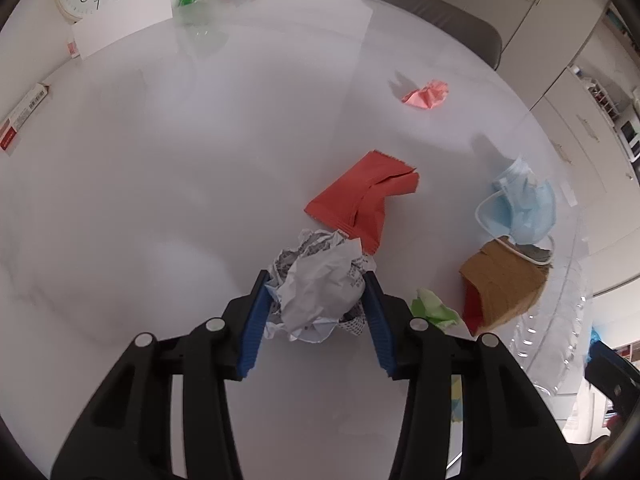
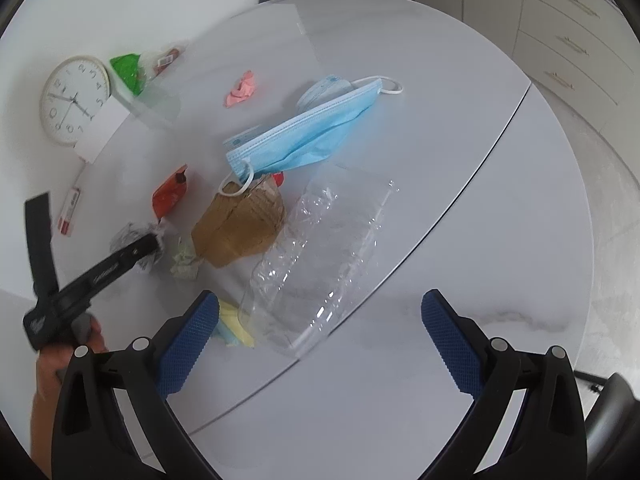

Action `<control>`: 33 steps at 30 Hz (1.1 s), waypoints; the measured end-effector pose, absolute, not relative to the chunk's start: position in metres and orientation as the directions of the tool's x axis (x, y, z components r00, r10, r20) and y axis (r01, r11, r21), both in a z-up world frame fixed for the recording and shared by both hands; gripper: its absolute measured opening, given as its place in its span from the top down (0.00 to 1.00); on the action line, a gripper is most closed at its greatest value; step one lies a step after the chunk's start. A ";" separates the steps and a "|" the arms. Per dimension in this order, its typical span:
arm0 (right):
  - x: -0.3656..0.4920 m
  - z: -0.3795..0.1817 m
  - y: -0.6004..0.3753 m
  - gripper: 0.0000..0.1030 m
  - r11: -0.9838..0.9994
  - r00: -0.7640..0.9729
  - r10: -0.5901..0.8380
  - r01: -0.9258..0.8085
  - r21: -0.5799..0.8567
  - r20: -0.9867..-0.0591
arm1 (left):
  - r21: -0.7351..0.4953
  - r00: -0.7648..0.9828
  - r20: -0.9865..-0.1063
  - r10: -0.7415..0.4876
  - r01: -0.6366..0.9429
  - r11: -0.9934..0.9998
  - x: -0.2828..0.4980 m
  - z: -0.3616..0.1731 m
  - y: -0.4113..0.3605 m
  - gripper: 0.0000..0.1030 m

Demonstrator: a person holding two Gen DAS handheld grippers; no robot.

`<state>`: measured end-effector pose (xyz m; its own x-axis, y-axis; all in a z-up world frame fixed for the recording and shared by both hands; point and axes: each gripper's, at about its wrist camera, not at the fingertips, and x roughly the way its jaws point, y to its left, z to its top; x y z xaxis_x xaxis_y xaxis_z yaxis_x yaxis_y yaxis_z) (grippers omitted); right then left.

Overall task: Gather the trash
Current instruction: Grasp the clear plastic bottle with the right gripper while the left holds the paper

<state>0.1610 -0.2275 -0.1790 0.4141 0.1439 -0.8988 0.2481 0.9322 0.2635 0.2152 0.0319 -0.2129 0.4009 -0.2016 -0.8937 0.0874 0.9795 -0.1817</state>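
Left tool point(image 1: 316, 292) has a crumpled paper ball point(image 1: 316, 284) sitting squarely between its two blue pads, both pads touching the wad's sides; it reads as clenched on the paper, low over the white surface point(image 1: 140, 200). The ball lies just this side of a red wrapper point(image 1: 360, 196), touching its near corner. To the right of the ball, taken as the landmark: a green scrap point(image 1: 434, 306) just beside it, then a brown paper cup point(image 1: 502, 280) on its side, then a blue face mask point(image 1: 524, 204) beyond the cup; a pink wad point(image 1: 428, 94) lies well apart, farther back. Right tool point(image 2: 320, 340) hangs released, pads wide apart, with a clear plastic tray point(image 2: 320, 248) straight ahead and near, its long axis running away and slightly rightward from the tool. Judgement: the left side has its piece and needs only lift and carry; the right tool is plainly nearer the tray, cup and mask, so those fall to it. No bin visible in either view.
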 end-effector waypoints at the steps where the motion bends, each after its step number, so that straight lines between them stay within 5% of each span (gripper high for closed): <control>1: 0.162 -0.180 -0.228 0.03 0.928 0.415 0.147 0.258 0.271 -0.898 | -0.191 0.406 -0.889 -0.210 0.088 0.978 0.214 -0.210 0.033 0.56; 16: 0.199 -0.227 -0.223 0.03 0.869 0.327 0.064 0.447 0.214 -0.943 | -0.208 0.493 -0.844 -0.210 0.060 0.976 0.134 -0.150 0.066 0.56; 20: 0.197 -0.232 -0.219 0.28 0.884 0.332 0.064 0.420 0.208 -0.941 | -0.204 0.486 -0.847 -0.214 0.074 0.976 0.112 -0.142 0.066 0.56; 33: 0.074 -0.172 -0.276 0.30 0.884 0.442 0.061 0.393 0.254 -0.895 | -0.221 0.393 -0.839 -0.376 0.385 0.896 0.025 -0.120 -0.026 0.56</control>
<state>0.0740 -0.2757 -0.1721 0.4420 0.0607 -0.8949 0.3929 0.8838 0.2540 0.0248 -0.0263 -0.1201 0.3933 -0.3761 -0.8389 0.3847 0.8961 -0.2214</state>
